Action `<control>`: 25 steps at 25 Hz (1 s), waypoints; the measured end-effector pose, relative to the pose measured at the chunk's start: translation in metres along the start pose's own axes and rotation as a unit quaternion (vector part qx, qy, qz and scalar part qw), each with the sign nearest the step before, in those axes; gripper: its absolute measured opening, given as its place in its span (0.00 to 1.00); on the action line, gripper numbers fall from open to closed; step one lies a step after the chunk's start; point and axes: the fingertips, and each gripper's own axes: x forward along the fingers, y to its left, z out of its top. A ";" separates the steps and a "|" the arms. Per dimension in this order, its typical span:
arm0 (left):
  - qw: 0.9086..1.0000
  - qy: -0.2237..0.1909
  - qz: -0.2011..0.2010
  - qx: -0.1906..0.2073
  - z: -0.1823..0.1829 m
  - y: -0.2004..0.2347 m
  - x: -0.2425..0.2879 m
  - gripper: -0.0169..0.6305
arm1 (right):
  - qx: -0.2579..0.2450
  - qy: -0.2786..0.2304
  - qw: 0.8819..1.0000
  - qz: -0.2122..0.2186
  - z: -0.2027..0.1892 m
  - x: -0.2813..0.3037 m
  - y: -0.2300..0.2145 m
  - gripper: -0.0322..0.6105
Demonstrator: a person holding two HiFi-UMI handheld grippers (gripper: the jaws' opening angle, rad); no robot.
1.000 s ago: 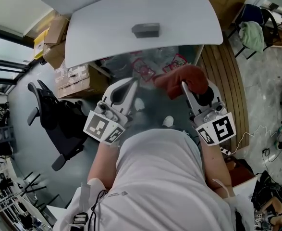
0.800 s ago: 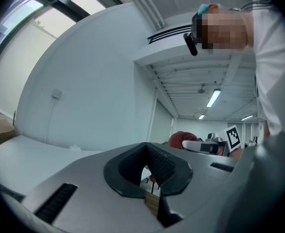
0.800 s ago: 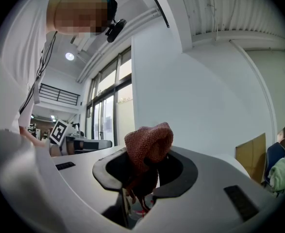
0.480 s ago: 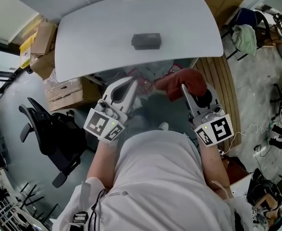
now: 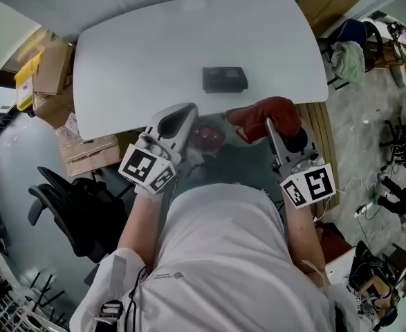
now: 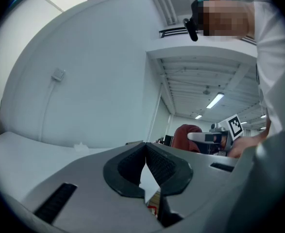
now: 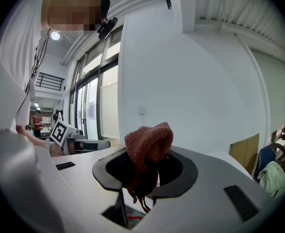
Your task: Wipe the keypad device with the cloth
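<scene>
Grips the reddish cloth [image 5: 275, 113] in the right tool [image 5: 266, 124], at the white desk's [image 5: 140, 47] near edge. Holds the left tool [image 5: 183, 111] closed, empty. Leaves the dark keypad device [image 5: 225, 79] lying on the desk, apart from both.

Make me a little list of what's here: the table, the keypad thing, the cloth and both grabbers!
table: white, rounded
keypad device: dark, lies on the table, nothing touching it
cloth: reddish, bunched up, by the table's near edge, apart from the keypad device
right gripper: shut on the cloth
left gripper: jaws together, nothing between them
wiping: not yet begun
</scene>
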 end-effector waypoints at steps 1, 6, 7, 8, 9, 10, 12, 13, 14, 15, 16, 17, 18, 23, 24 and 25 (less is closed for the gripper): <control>1.000 0.005 -0.004 0.001 0.000 0.008 0.003 0.04 | 0.002 0.003 1.000 -0.005 0.000 0.009 -0.002 0.23; 0.999 0.028 -0.028 -0.003 -0.005 0.042 0.009 0.04 | -0.007 0.024 1.000 -0.015 -0.006 0.052 -0.002 0.23; 0.999 0.032 -0.033 -0.003 -0.006 0.047 0.009 0.04 | -0.014 0.031 0.999 -0.016 -0.009 0.060 -0.002 0.23; 0.999 0.036 -0.037 -0.002 -0.008 0.053 0.009 0.04 | -0.020 0.038 0.999 -0.019 -0.012 0.067 -0.003 0.23; 0.998 0.042 -0.042 -0.003 -0.011 0.058 0.010 0.04 | -0.024 0.045 0.998 -0.023 -0.014 0.073 -0.004 0.23; 0.998 0.049 -0.048 -0.005 -0.015 0.062 0.011 0.04 | -0.028 0.052 0.998 -0.028 -0.016 0.079 -0.006 0.23; 0.996 0.069 -0.060 -0.004 -0.025 0.070 0.015 0.04 | -0.036 0.066 0.997 -0.036 -0.017 0.089 -0.011 0.23; 0.995 0.080 -0.065 0.001 -0.031 0.073 0.018 0.04 | -0.042 0.072 0.996 -0.039 -0.018 0.094 -0.014 0.23; 0.993 0.092 -0.069 0.007 -0.037 0.075 0.022 0.04 | -0.050 0.079 0.995 -0.043 -0.018 0.098 -0.017 0.23; 0.992 0.103 -0.072 0.011 -0.044 0.076 0.026 0.05 | -0.060 0.088 0.993 -0.046 -0.019 0.102 -0.021 0.23; 0.991 0.113 -0.075 0.013 -0.051 0.075 0.030 0.05 | -0.070 0.098 0.992 -0.050 -0.021 0.104 -0.026 0.23; 0.989 0.122 -0.077 0.013 -0.058 0.074 0.035 0.05 | -0.079 0.108 0.990 -0.052 -0.024 0.106 -0.031 0.23; 0.988 0.130 -0.080 0.014 -0.065 0.071 0.040 0.05 | -0.087 0.118 0.988 -0.053 -0.027 0.108 -0.036 0.23; 0.981 0.174 -0.081 0.036 -0.097 0.060 0.066 0.20 | -0.117 0.150 0.980 -0.051 -0.045 0.112 -0.066 0.23; 0.979 0.181 -0.077 0.043 -0.102 0.058 0.072 0.23 | -0.119 0.155 0.980 -0.047 -0.049 0.112 -0.072 0.23; 0.978 0.187 -0.072 0.051 -0.105 0.057 0.078 0.24 | -0.122 0.159 0.979 -0.043 -0.053 0.113 -0.077 0.23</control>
